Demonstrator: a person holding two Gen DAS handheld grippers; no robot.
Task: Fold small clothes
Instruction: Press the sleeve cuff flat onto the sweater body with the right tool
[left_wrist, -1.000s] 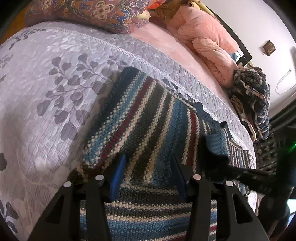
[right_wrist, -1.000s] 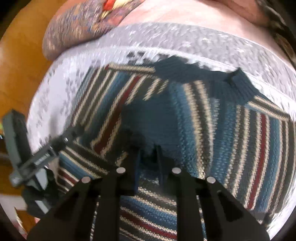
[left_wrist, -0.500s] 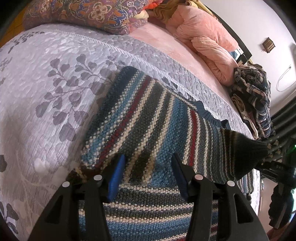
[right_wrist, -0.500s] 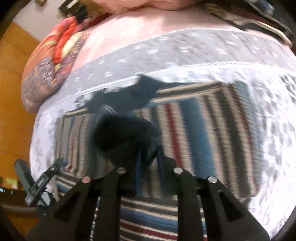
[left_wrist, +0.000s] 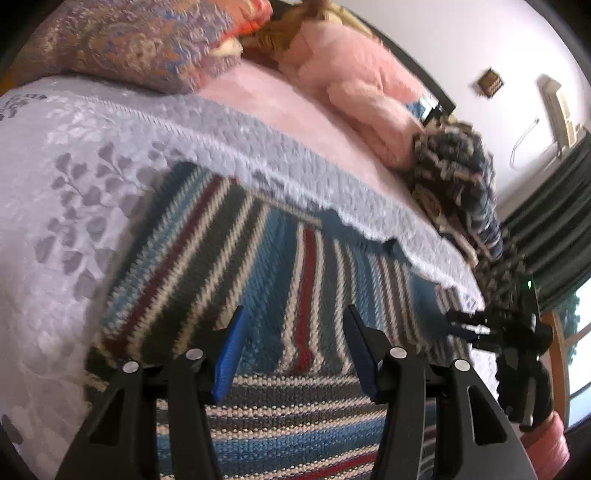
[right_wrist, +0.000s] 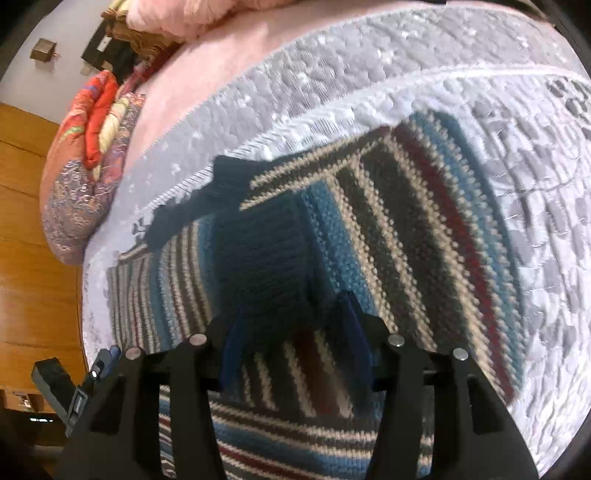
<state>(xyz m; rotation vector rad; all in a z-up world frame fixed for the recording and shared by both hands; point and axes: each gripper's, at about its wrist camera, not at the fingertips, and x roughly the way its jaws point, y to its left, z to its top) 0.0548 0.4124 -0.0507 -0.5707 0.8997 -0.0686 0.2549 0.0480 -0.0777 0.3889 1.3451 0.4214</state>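
Sweater (left_wrist: 258, 266) lies flat on the bed (left_wrist: 66, 206), stripes running 6 to 12 from both claws. Left claw (left_wrist: 293, 350) gapes empty over the hem; right claw (right_wrist: 295, 343) is also spread, holding nothing (folded blue flap just at 12). Pillow (left_wrist: 140, 40) at 11 and pink blanket (left_wrist: 362, 92) are well clear.

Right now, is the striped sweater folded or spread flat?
Partly folded: the sweater has a striped flap lying crosswise over its body on the bedspread.
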